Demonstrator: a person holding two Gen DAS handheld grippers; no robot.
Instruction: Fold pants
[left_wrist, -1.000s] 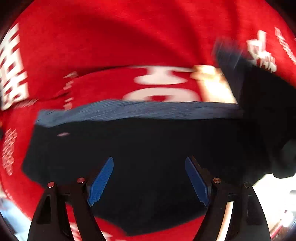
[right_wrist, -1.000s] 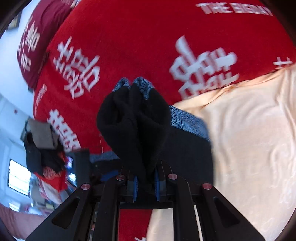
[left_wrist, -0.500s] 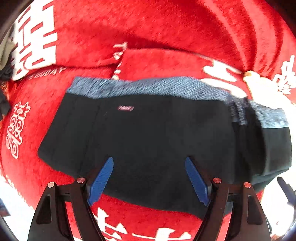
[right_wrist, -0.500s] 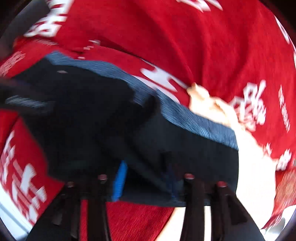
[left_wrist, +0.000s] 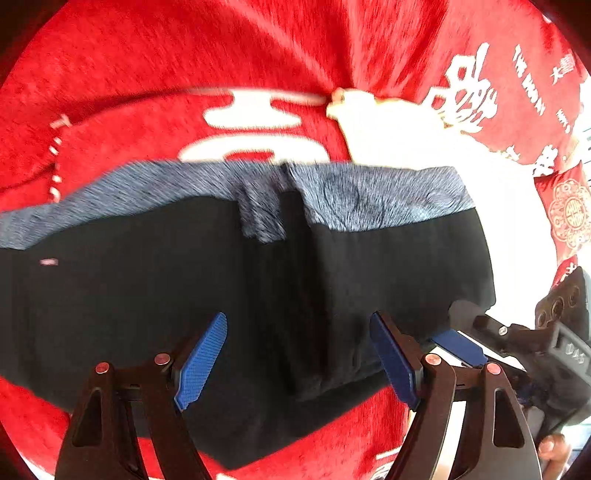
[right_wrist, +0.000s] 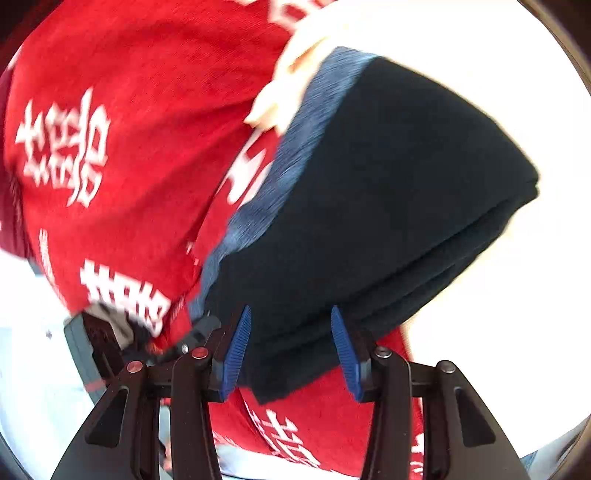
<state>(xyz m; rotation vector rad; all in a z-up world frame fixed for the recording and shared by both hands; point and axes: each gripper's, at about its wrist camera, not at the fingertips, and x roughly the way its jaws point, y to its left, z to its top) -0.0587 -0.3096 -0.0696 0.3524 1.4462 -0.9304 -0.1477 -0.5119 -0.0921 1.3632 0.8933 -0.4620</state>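
Note:
The black pants (left_wrist: 147, 295) with a grey-blue waistband (left_wrist: 369, 195) lie folded on the red blanket; a folded-over layer covers their right part. My left gripper (left_wrist: 299, 354) is open and empty just above the pants' near edge. My right gripper (right_wrist: 291, 347) is open, its blue pads (right_wrist: 236, 347) apart at the near edge of the stacked layers of the pants (right_wrist: 388, 206). The right gripper also shows in the left wrist view (left_wrist: 458, 347) at the pants' right corner.
A red blanket (left_wrist: 258, 55) with white characters covers the bed under the pants. A pale cream sheet (right_wrist: 498, 332) lies to the right of the pants. A dark object (right_wrist: 85, 347) sits at the bed's left edge in the right wrist view.
My right gripper carried the bunched pant leg over onto the rest of the pants, laid it down and opened. My left gripper stayed open and shifted over the pants.

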